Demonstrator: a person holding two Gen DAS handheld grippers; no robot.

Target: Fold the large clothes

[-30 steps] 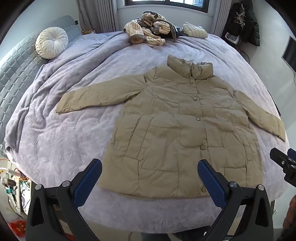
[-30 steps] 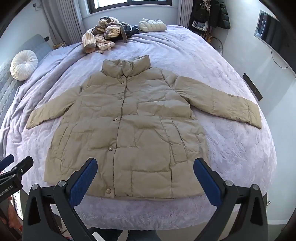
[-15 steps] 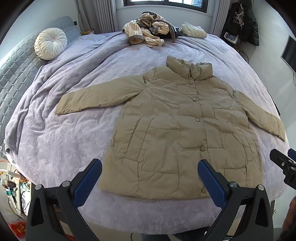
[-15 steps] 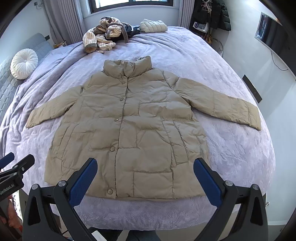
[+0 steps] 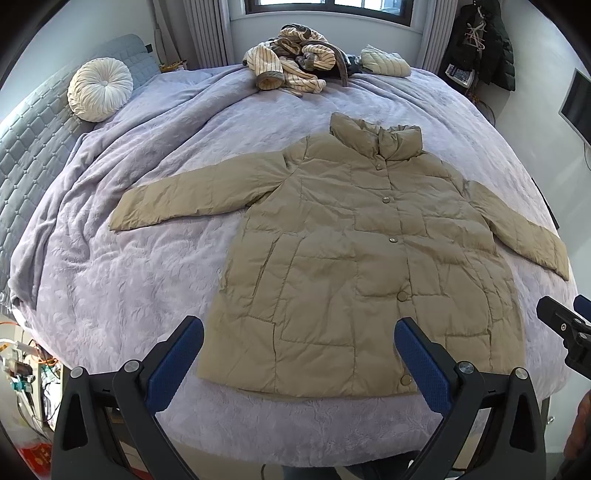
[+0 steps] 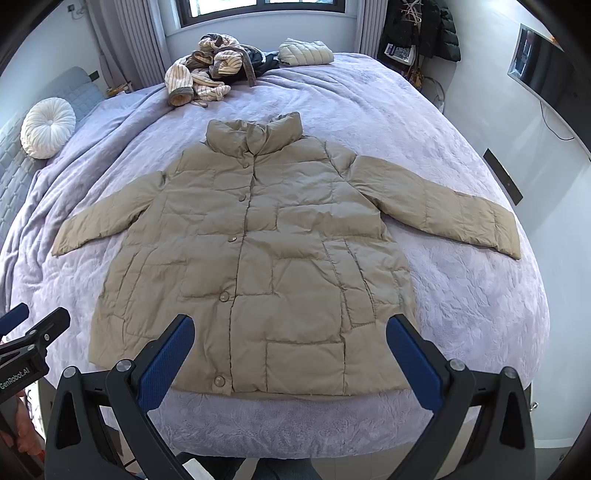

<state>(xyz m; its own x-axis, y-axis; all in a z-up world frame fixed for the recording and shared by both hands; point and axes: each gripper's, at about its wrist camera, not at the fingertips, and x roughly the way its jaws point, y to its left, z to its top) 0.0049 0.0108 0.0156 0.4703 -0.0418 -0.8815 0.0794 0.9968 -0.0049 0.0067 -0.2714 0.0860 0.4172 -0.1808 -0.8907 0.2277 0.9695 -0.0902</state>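
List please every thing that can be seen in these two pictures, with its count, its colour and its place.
puffer coat: one, khaki, flat and buttoned on the bed, sleeves spread, hem at the near edge
blanket: one, lilac, covering the bed
round cushion: one, white, far left by the grey headboard
striped garments: one heap, cream and brown, far end of the bed
folded padded jacket: one, pale beige, far end, right of the heap
dark coats: hanging, black, far right corner
screen: one, dark, right wall
left gripper: one, black with blue pads, open, above the hem
right gripper: one, same colours, open, above the hem
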